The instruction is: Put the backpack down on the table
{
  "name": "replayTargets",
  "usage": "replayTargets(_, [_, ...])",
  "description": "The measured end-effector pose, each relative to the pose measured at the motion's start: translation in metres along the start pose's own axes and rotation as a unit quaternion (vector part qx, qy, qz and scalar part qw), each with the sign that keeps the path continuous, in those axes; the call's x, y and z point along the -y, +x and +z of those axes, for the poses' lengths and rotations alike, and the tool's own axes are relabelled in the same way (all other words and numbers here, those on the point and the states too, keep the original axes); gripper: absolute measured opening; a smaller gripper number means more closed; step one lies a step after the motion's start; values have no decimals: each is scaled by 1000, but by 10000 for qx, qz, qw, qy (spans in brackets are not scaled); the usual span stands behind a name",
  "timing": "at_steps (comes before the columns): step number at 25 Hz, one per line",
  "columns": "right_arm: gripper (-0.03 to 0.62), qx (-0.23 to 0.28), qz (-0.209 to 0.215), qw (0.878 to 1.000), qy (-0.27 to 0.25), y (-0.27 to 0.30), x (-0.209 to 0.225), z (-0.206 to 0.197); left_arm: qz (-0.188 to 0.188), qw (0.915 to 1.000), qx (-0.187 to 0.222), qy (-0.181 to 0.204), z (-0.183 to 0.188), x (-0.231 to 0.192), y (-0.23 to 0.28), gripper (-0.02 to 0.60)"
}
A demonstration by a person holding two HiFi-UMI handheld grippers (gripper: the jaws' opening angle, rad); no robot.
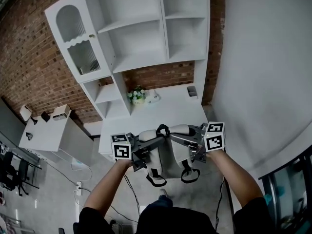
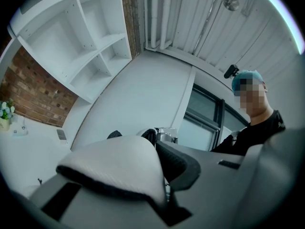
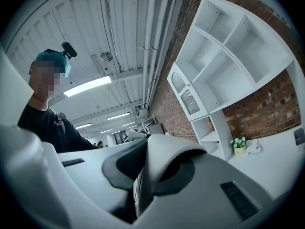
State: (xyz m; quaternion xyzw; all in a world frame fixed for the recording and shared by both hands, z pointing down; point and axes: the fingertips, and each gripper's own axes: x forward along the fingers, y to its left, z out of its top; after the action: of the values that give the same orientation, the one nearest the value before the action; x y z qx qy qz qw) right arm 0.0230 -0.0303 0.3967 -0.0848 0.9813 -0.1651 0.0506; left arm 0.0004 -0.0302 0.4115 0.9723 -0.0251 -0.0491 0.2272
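Head view: we hold a white and grey fabric backpack [image 1: 168,156] with black straps in the air between our two grippers. It hangs at the near edge of the long white counter [image 1: 170,112] and is not set down on it. Its black loops dangle over the grey floor [image 1: 63,194].

The left gripper [image 1: 140,156] has its jaws nearly together on the backpack's left side. In the left gripper view a white padded strap [image 2: 119,166] with dark edging lies pinched between them. The right gripper [image 1: 196,150] is likewise closed narrowly on the right side, and the right gripper view shows a fold of the same white padding [image 3: 167,161] caught between its jaws. Both grippers point level, towards each other.

The things on the counter stand far back, against the red brick wall [image 1: 156,76] and well apart from the backpack. They are a small pot of white flowers [image 1: 137,96], a pale low object [image 1: 154,98] just beside it that we cannot identify, and a small grey box [image 1: 192,91] near the right corner.

A tall white shelf unit [image 1: 141,28] with open compartments and one arched glass door rises above the counter. A plain white wall [image 1: 263,72] closes the right side.

To the left stands a second white table [image 1: 44,133] carrying a few small items too tiny to name. Dark chairs [image 1: 14,172] sit near it. A white power strip [image 1: 78,185] and thin cables [image 1: 129,186] lie on the floor below the backpack's left side.
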Motion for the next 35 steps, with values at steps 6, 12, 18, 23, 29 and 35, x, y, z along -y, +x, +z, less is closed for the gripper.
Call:
replayTargets(6, [51, 36, -114, 9999, 52, 10, 25, 24, 29, 9999, 84, 110, 28, -26, 2, 60])
replayTargets(12, [51, 119, -212, 9997, 21, 23, 49, 42, -121, 9999, -17, 89, 50, -46, -3, 60])
replayTargets(18, [51, 204, -291, 9993, -62, 37, 61, 64, -355, 9992, -81, 186, 73, -57, -9, 60])
replayTargets(23, [51, 183, -362, 9990, -163, 52, 66, 80, -569, 9979, -91, 294, 93, -64, -19, 60])
replayTargets(29, [51, 214, -489, 9985, -105, 69, 73, 88, -766, 9968, -37, 210, 106, -72, -32, 60])
replayTargets(35, [51, 278, -604, 9976, -206, 81, 75, 99, -978, 9948, -32, 296, 116, -71, -43, 60])
